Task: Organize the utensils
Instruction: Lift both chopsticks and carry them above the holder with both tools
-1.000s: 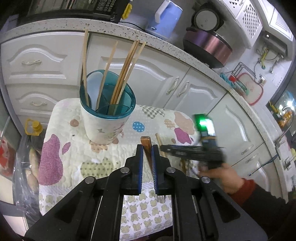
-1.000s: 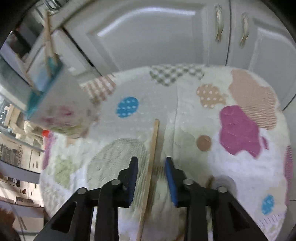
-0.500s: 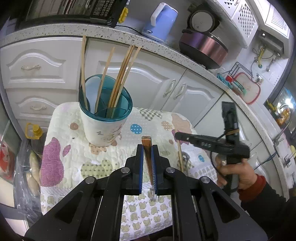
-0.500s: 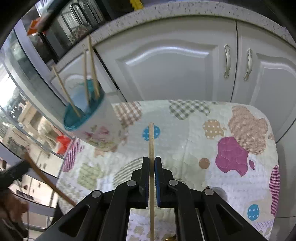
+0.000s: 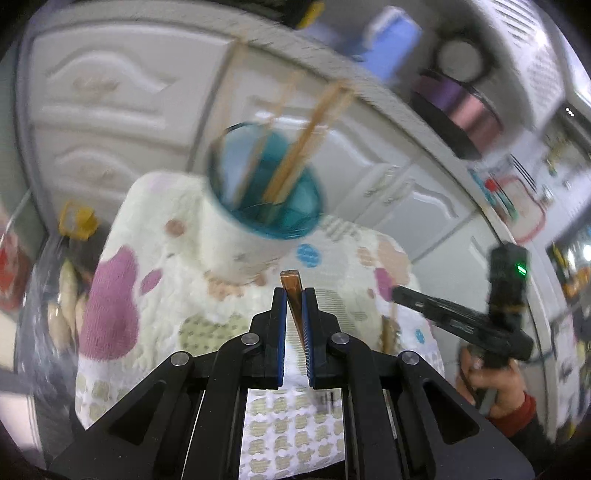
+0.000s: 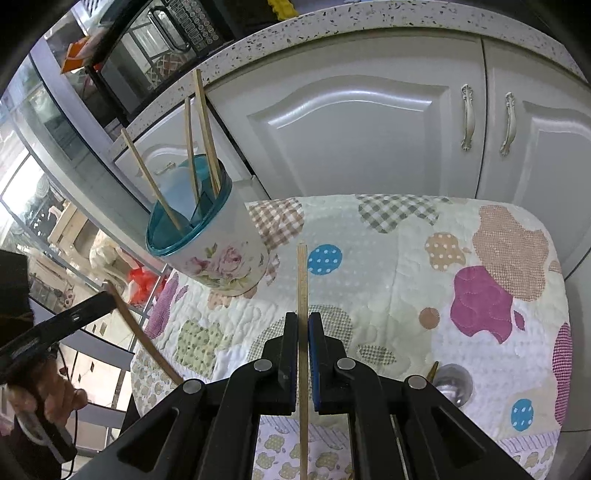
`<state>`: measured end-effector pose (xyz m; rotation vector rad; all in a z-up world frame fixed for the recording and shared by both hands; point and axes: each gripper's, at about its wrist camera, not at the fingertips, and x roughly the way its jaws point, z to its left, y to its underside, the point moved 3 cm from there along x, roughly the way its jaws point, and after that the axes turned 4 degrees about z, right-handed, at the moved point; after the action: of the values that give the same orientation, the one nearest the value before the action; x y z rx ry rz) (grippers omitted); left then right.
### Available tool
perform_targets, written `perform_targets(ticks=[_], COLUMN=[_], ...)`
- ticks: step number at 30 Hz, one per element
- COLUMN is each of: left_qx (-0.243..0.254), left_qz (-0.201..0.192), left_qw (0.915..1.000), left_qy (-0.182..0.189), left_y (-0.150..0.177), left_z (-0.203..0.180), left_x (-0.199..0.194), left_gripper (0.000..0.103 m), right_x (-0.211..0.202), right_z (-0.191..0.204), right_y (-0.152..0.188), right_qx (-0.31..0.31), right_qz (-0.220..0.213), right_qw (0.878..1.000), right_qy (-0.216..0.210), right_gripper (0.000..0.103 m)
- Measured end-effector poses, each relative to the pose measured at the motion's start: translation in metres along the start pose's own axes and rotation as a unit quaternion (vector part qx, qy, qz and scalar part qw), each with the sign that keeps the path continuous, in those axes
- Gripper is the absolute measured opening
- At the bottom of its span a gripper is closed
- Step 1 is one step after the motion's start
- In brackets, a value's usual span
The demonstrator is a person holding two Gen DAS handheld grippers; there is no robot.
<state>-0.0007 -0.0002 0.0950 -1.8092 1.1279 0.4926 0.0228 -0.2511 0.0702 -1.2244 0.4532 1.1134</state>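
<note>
Microwave (image 6: 162,48) on counter (image 6: 332,29) above white cabinets (image 6: 354,129).

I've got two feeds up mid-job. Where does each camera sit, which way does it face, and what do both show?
Left wrist: on the left gripper, shut on a brown-handled utensil, facing the holder; right gripper and hand at right.
Right wrist: on the right gripper, shut on a chopstick, facing the cabinets; left gripper at left.
Shared: holder, quilted cloth.

A pale wooden chopstick (image 6: 302,295) stands clamped between the right fingers, a brown-handled utensil (image 5: 292,295) between the left ones, while four more chopsticks (image 6: 201,136) lean in the floral, teal-rimmed holder (image 6: 218,254) at the quilted bench's far left.
</note>
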Motion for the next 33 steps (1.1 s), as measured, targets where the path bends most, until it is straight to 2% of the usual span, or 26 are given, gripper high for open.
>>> perform_targets(ticks=[1,4,8,11,13,15,17,19,22,25,26,27,30,33], left_qx=[-0.018,-0.088,-0.175,-0.222,-0.210,-0.190,-0.181,-0.184,-0.191,-0.146,-0.128,-0.118,-0.129,-0.133], left_qz=[0.005,0.028,0.065,0.071,0.060,0.054,0.053,0.057,0.069,0.052,0.053,0.066,0.077,0.067], left_qw=[0.9998,0.9957,0.9821,0.9724,0.9758,0.9802,0.9821,0.9812,0.9785,0.9831,0.9837,0.9840,0.9849,0.9872], left_qy=[-0.006,-0.015,-0.026,0.009,0.014,0.006,0.003,-0.007,-0.037,-0.097,-0.114,-0.116,-0.085,-0.057], left_y=[0.000,0.004,0.018,0.028,0.026,0.021,0.016,0.013,0.009,0.002,0.001,0.002,0.007,0.012], left_z=[0.011,0.052,0.107,0.118,0.110,0.100,0.091,0.086,0.085,0.070,0.065,0.063,0.070,0.074], left_x=[0.004,0.021,0.055,0.061,0.059,0.058,0.062,0.074,0.093,0.102,0.105,0.109,0.103,0.075], left_gripper=[0.000,0.000,0.000,0.000,0.001,0.015,0.043,0.048,0.048,0.044,0.021,0.015,0.014,0.013], right_x=[0.000,0.001,0.008,0.010,0.009,0.008,0.008,0.007,0.003,-0.004,-0.007,-0.010,-0.019,-0.028], right_z=[0.000,0.002,0.005,0.005,0.003,0.001,0.000,0.000,0.003,0.008,0.010,0.011,0.018,0.024], right_y=[0.000,-0.002,0.000,0.002,0.002,0.001,-0.002,-0.003,-0.005,-0.006,-0.007,-0.008,-0.011,-0.013], right_qx=[-0.002,-0.002,-0.001,0.000,0.001,0.001,0.003,0.005,0.005,0.000,-0.003,-0.006,-0.014,-0.023], right_qz=[0.001,0.003,0.011,0.016,0.019,0.020,0.019,0.017,0.014,0.007,0.003,0.000,-0.012,-0.024], right_qw=[1.000,1.000,1.000,1.000,1.000,1.000,1.000,1.000,1.000,1.000,1.000,1.000,1.000,0.999], right_qy=[0.000,-0.004,-0.009,-0.010,-0.009,-0.007,-0.008,-0.011,-0.013,-0.016,-0.017,-0.019,-0.025,-0.033], right_gripper=[0.005,0.005,0.005,0.005,0.005,0.005,0.005,0.005,0.005,0.005,0.005,0.005,0.005,0.005])
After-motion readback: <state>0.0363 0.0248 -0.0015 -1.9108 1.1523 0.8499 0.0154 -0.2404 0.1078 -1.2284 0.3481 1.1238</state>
